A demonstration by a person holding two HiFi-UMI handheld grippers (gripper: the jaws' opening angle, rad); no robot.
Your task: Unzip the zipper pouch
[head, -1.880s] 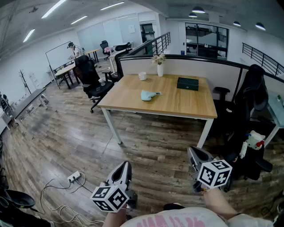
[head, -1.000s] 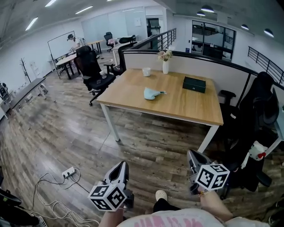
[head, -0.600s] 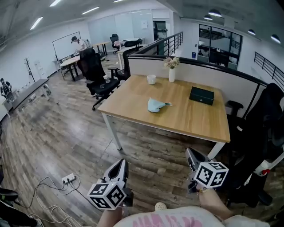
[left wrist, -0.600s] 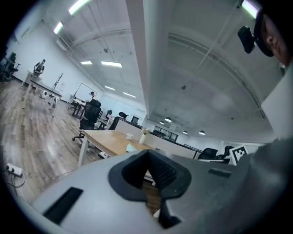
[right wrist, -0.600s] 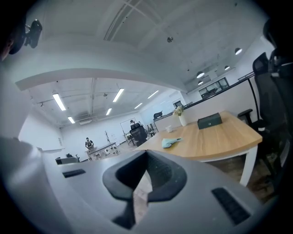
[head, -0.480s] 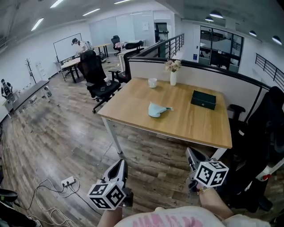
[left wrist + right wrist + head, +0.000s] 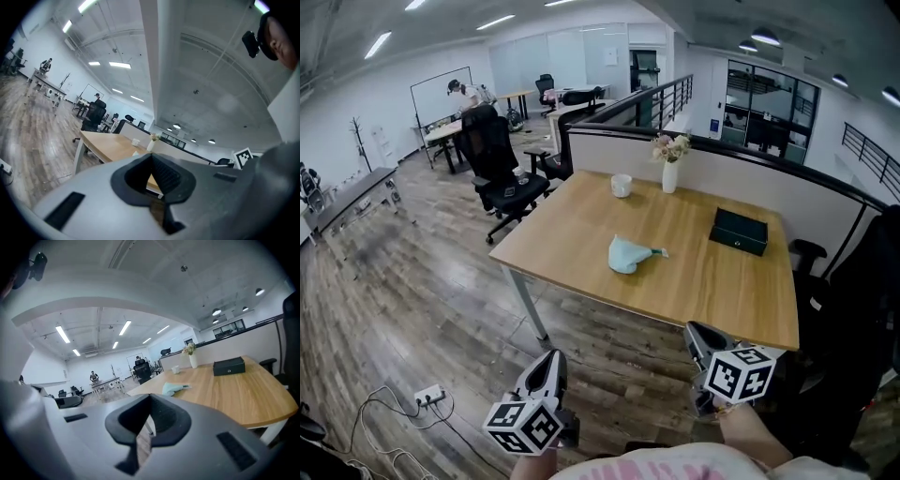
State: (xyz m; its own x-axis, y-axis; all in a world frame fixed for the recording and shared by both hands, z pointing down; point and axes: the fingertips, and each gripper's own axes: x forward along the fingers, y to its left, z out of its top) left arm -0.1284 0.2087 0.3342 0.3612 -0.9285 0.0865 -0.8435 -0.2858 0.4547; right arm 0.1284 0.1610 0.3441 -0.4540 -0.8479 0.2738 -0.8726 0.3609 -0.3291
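A pale blue-green zipper pouch point(image 7: 627, 254) lies flat near the middle of a wooden table point(image 7: 712, 286), a thin tail of it pointing toward the table's right end; whether its zip is done up is too small to tell. Bare wood surrounds it on every side, right out to the near edge and the near-left corner.

A black box point(image 7: 740, 231) sits toward the far-right corner. A white cup point(image 7: 622, 185) and a white vase of flowers point(image 7: 670, 170) stand along the far edge, well apart from the pouch.

Short of the near edge, the person holds both tools low over the floor. The left gripper point(image 7: 547, 367) and the right gripper point(image 7: 698, 336) each have their jaws pressed together with nothing between them, and both are well away from the pouch.

A low partition point(image 7: 787, 173) runs behind the table's far edge. A dark office chair point(image 7: 874, 300) crowds the right end, and another black chair point(image 7: 495, 159) stands off the far-left corner.

Open wood-plank floor point(image 7: 412, 281) spreads to the left and in front. A power strip point(image 7: 427, 397) with loose white cable lies near the left gripper. A whiteboard point(image 7: 441, 92) stands far back in the room.
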